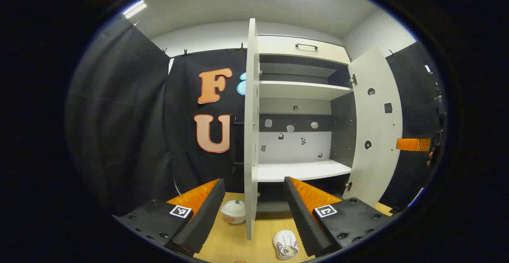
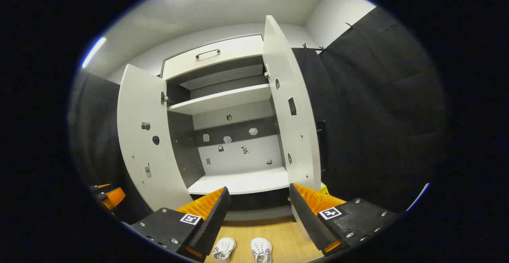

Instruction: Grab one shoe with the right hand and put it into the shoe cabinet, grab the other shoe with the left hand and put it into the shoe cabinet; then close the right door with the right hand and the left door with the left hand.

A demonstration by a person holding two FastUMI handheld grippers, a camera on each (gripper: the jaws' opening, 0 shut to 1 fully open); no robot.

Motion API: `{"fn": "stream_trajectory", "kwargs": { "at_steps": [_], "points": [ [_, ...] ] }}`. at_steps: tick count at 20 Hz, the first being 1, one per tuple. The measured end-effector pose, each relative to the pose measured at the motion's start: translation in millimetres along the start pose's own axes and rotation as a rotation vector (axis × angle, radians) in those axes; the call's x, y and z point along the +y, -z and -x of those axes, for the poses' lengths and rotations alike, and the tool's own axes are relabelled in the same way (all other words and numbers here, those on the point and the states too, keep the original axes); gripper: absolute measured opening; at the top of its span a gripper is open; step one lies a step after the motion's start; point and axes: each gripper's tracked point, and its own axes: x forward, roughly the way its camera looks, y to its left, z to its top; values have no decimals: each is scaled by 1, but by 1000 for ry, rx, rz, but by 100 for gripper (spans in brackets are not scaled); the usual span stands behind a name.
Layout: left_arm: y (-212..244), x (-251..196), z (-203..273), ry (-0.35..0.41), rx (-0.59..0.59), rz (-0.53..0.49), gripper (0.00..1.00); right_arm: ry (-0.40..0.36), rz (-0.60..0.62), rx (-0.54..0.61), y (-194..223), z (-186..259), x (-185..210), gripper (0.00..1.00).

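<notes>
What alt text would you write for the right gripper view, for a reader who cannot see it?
An open white shoe cabinet stands ahead with both doors swung wide and its shelves bare. Below it, two white shoes lie side by side on the wooden floor, seen between the open fingers of the right tool.

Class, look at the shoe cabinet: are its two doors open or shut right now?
Open. In the right gripper view both doors, left and right, swing outward from the shoe cabinet, leaving its bare shelves exposed.

The shoe cabinet (image 2: 234,183) is white with dark grey side walls. At six o'clock in the right gripper view, two white shoes (image 2: 242,250) carry red and blue stripes on a tan wood floor (image 2: 274,227).
</notes>
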Motion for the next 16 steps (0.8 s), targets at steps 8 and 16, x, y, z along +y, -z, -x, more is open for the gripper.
{"fn": "stream_trajectory", "kwargs": {
  "at_steps": [8,16],
  "points": [
    [2,7,-18,-5,7,37,96,-2,-32,-167,-63,-11,-11,94],
    [-22,6,-30,-52,-35,4,96,13,-59,-78,-33,-19,-44,94]
  ]
}}
